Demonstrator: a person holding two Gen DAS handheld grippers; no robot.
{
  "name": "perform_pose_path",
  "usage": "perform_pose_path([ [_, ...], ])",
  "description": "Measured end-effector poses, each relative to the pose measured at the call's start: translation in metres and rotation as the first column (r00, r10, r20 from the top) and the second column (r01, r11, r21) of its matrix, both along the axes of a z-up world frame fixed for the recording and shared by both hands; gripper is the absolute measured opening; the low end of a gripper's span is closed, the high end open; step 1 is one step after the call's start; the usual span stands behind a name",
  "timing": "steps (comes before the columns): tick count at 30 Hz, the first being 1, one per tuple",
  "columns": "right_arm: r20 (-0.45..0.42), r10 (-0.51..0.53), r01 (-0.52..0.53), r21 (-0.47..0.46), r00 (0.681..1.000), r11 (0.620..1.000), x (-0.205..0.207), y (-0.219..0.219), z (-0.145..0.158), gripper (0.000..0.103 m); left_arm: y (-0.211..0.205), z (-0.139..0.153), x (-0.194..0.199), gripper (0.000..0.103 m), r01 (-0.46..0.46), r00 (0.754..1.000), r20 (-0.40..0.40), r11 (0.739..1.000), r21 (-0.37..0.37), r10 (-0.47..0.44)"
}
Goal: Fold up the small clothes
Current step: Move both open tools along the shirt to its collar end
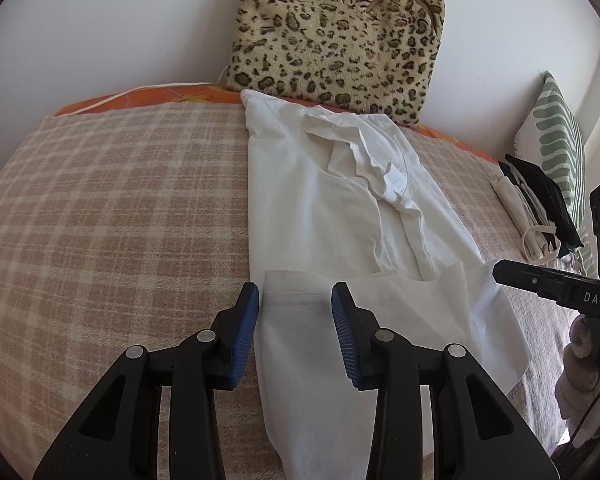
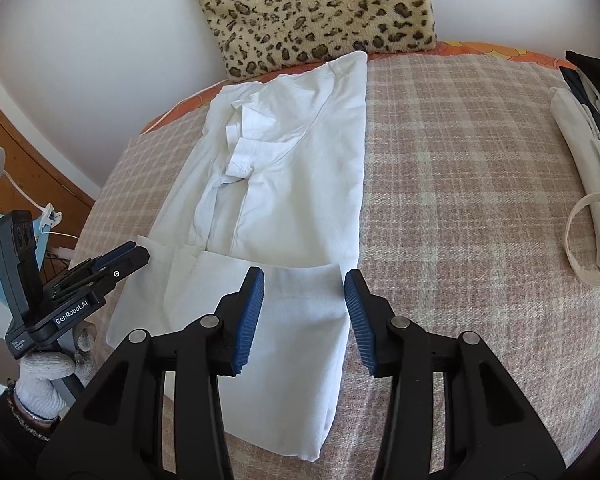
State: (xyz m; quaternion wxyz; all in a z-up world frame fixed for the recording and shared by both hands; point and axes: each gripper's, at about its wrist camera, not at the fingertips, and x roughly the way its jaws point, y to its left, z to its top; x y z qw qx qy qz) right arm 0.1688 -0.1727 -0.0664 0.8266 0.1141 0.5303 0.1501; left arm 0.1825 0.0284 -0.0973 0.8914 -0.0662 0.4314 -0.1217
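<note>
Left hand-held gripper point(image 1: 295, 304) and right hand-held gripper point(image 2: 304, 292) part-open, gripping nothing, over folded hem of white garment point(image 1: 340, 208) on bed point(image 1: 120, 200). Risk: loose flap springing back, sleeves bunching.

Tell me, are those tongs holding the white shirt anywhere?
No. Both the left tongs and right tongs stand open over the white shirt, gripping nothing.

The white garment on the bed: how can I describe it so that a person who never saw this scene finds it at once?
Start at the leopard cushion standing against the wall. The white garment lies on the checked blanket from just below that cushion toward the camera, its near end folded back. Unlike the stack of folded clothes at the blanket's right edge, it lies alone, long and plain white.
</note>
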Motion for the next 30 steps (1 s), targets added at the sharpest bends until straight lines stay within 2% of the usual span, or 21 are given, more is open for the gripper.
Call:
perform_pose_path([
  [4,-0.012,0.003,-0.003,-0.005,1.0,1.0,0.002,0.003,-0.005,0.044,-0.006,-0.006,0.002,0.033,0.023,1.0,0.001,1.0,0.015,-0.023],
  [5,-0.013,0.005,-0.005,-0.006,1.0,1.0,0.002,0.004,-0.005,0.044,-0.006,-0.007,0.002,0.021,0.024,1.0,0.004,1.0,0.015,-0.024],
  [6,-0.012,0.007,-0.007,-0.008,1.0,1.0,0.002,0.005,-0.006,0.042,-0.006,-0.008,0.002,0.015,0.02,1.0,0.008,1.0,0.019,-0.02],
  [8,-0.016,0.014,-0.014,-0.014,1.0,1.0,0.003,0.007,-0.008,0.026,-0.003,-0.008,0.003,0.008,0.015,1.0,0.015,1.0,-0.004,-0.015],
  [10,-0.023,0.019,-0.019,-0.007,1.0,1.0,0.004,0.008,-0.01,0.012,-0.001,-0.006,0.002,0.007,0.002,1.0,0.028,1.0,-0.006,-0.002],
  [11,-0.018,0.018,-0.018,-0.007,1.0,1.0,0.003,0.009,-0.01,0.008,0.0,-0.004,0.001,0.007,-0.002,0.999,0.041,1.0,-0.002,0.002],
  [13,0.004,0.002,-0.002,-0.05,1.0,0.999,0.004,0.009,-0.008,0.007,0.0,-0.003,0.0,0.007,-0.009,0.998,0.059,0.999,0.037,0.007],
  [14,0.007,-0.006,0.007,-0.085,1.0,0.996,0.006,0.009,-0.009,0.007,0.001,-0.004,0.0,0.007,-0.015,0.998,0.062,0.998,0.054,0.012],
  [16,0.006,0.003,-0.003,-0.067,1.0,0.998,0.007,0.006,-0.011,0.007,0.001,-0.005,0.001,0.007,-0.014,0.998,0.057,0.999,0.049,0.011],
  [18,0.005,0.008,-0.008,-0.079,1.0,0.997,0.007,0.006,-0.01,0.007,0.002,-0.004,0.001,0.011,-0.021,0.999,0.047,0.999,0.045,0.019],
  [19,0.013,0.009,-0.008,-0.089,1.0,0.996,0.005,0.007,-0.006,0.01,0.002,-0.002,0.001,0.011,-0.019,0.999,0.041,0.999,0.046,0.018],
  [20,0.027,0.01,-0.007,-0.106,1.0,0.994,0.003,0.007,-0.002,0.018,0.002,0.002,0.0,0.012,-0.02,0.999,0.045,0.998,0.052,0.017],
  [22,0.082,0.007,0.006,-0.149,0.997,0.989,-0.005,0.008,0.009,0.03,0.002,0.011,-0.006,0.012,-0.025,0.997,0.077,0.997,0.077,0.019],
  [23,0.112,0.009,0.01,-0.162,0.994,0.987,-0.008,0.007,0.014,0.032,0.002,0.015,-0.01,0.014,-0.022,0.995,0.094,0.996,0.089,0.013],
  [26,0.155,0.035,-0.009,-0.169,0.987,0.986,-0.018,0.009,0.025,0.032,0.0,0.025,-0.021,0.02,0.002,0.991,0.132,0.994,0.113,-0.017],
  [30,0.144,0.092,-0.066,-0.178,0.985,0.982,-0.024,0.017,0.024,0.032,0.005,0.029,-0.027,0.02,0.011,0.992,0.124,0.994,0.108,-0.024],
])
